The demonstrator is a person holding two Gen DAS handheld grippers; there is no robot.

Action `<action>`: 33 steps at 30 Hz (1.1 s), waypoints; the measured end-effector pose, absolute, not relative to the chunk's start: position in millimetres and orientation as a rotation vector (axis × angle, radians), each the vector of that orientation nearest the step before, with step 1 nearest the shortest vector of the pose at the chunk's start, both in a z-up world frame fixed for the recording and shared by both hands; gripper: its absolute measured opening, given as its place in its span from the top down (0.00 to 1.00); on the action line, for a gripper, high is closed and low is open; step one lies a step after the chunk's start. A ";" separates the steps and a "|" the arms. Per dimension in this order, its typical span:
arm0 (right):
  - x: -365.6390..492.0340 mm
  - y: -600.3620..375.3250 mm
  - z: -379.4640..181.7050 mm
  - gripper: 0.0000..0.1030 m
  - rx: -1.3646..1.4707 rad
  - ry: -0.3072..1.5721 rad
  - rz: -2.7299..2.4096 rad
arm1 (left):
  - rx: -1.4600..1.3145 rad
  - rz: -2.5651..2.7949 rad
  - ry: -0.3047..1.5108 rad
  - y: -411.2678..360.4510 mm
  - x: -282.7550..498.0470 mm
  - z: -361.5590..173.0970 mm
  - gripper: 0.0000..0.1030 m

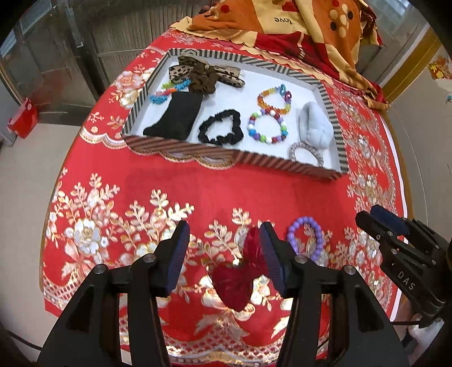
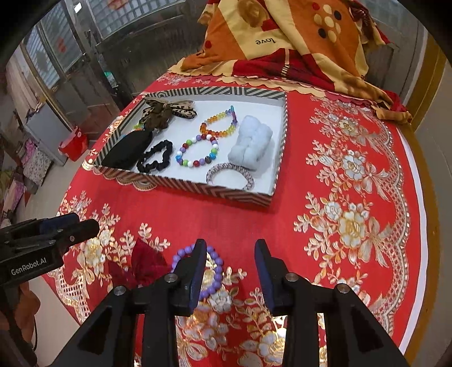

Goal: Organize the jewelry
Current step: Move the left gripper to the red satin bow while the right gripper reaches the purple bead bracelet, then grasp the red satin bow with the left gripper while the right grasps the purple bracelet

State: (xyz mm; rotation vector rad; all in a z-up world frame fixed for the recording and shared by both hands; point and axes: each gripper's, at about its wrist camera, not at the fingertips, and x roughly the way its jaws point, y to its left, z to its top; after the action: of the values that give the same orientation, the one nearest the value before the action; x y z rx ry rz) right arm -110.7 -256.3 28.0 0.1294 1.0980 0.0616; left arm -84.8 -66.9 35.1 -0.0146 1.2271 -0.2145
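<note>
A striped tray [image 1: 226,162] [image 2: 180,186] with a white floor holds hair ties and bead bracelets, among them a black scrunchie [image 1: 220,128] [image 2: 155,156] and a multicoloured bead bracelet [image 1: 267,127] [image 2: 197,151]. On the red cloth in front lie a dark red bow [image 1: 237,279] [image 2: 142,266] and a purple bead bracelet [image 1: 306,237] [image 2: 213,271]. My left gripper [image 1: 226,251] is open above the bow, its right finger touching it. My right gripper [image 2: 230,271] is open, its left finger over the purple bracelet.
A red floral tablecloth [image 1: 135,197] [image 2: 353,220] covers the round table. An orange and red patterned quilt [image 1: 296,25] [image 2: 282,36] is piled at the far edge behind the tray. The floor drops away on the left.
</note>
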 end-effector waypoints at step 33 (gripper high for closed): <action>-133.9 -246.8 -9.0 0.64 0.154 1.186 0.124 | -0.020 -0.338 1.358 -60.6 -130.9 -3.1 0.35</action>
State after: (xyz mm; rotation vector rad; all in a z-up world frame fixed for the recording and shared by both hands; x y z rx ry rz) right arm -133.9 -246.8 -9.0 0.1540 1.1858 0.1241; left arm -130.9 -60.6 -3.1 -0.0199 1.3582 -0.3382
